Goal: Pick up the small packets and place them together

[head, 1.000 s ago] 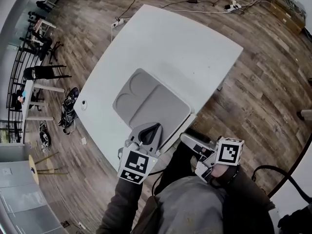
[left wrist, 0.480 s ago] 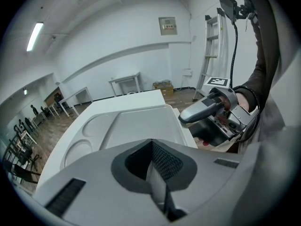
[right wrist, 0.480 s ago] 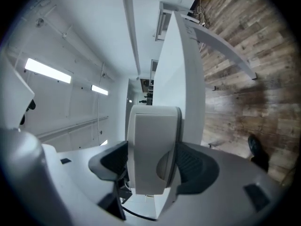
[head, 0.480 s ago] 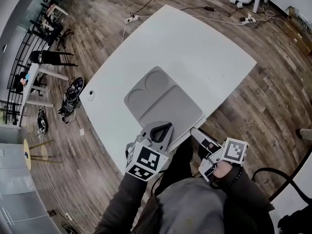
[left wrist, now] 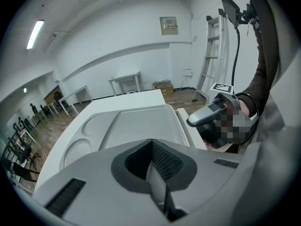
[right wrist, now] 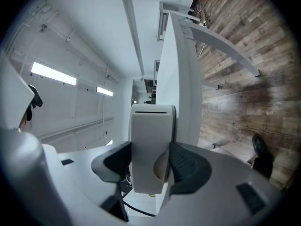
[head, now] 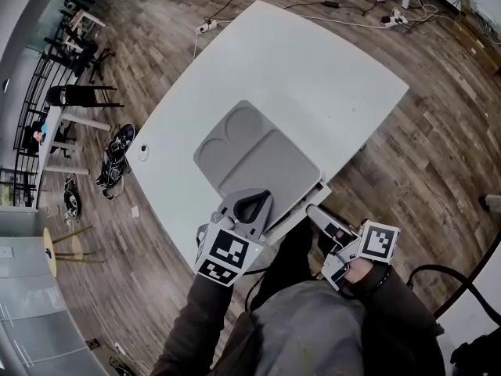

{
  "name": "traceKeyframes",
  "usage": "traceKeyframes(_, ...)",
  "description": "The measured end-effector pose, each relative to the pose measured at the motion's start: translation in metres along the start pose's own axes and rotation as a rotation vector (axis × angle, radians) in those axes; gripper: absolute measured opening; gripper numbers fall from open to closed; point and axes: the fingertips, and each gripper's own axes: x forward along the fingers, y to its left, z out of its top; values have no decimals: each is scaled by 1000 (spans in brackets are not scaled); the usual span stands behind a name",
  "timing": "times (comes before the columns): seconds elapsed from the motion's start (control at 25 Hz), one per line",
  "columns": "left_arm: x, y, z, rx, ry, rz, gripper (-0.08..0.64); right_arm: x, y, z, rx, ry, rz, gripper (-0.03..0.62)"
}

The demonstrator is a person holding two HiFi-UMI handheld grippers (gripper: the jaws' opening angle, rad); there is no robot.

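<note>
A grey compartment tray [head: 258,159] lies empty on the white table [head: 313,61]; no loose packets show on either. My left gripper [head: 262,197] hangs over the tray's near edge [left wrist: 136,124] with its tips together [left wrist: 151,142]; I cannot identify a pale strip showing between the pads. My right gripper [head: 315,213] is off the table's near right edge, pointing level. In the right gripper view a white rectangular packet [right wrist: 148,140] stands between its jaws [right wrist: 151,163]. Those jaws have just been closing, and both dark pads now touch the packet's sides.
A small round object [head: 142,152] sits near the table's left edge. Wood floor surrounds the table, with cables [head: 376,14] at the far side and chairs [head: 74,96] to the left. A ladder [left wrist: 209,55] stands beyond the table. The person's body fills the bottom of the head view.
The head view has shifted a little. Both grippers keep their places by the tray's near edge and the table's right edge.
</note>
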Motion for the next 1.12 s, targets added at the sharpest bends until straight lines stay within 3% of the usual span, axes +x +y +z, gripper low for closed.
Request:
traceKeyframes(0.48, 5, -2, -1, -7, 5, -14, -11, -29, -3, -5, 3, -21, 3, 262)
traceKeyframes(0.64, 6, -4, -1, 1, 2, -13, -11, -17, 1, -14, 23, -6, 45, 337)
traceKeyframes(0.76, 4, -6, -1, 4, 0, -13, -11, -5, 2, -23, 7, 24, 37, 327)
traceKeyframes(0.8, 4, -7, 0, 4, 0, -13, -11, -6, 1, -24, 8, 27, 29, 290)
traceKeyframes(1.12, 5, -1, 0, -2, 3, -18, -11, -20, 0, -25, 30, 1, 32, 282)
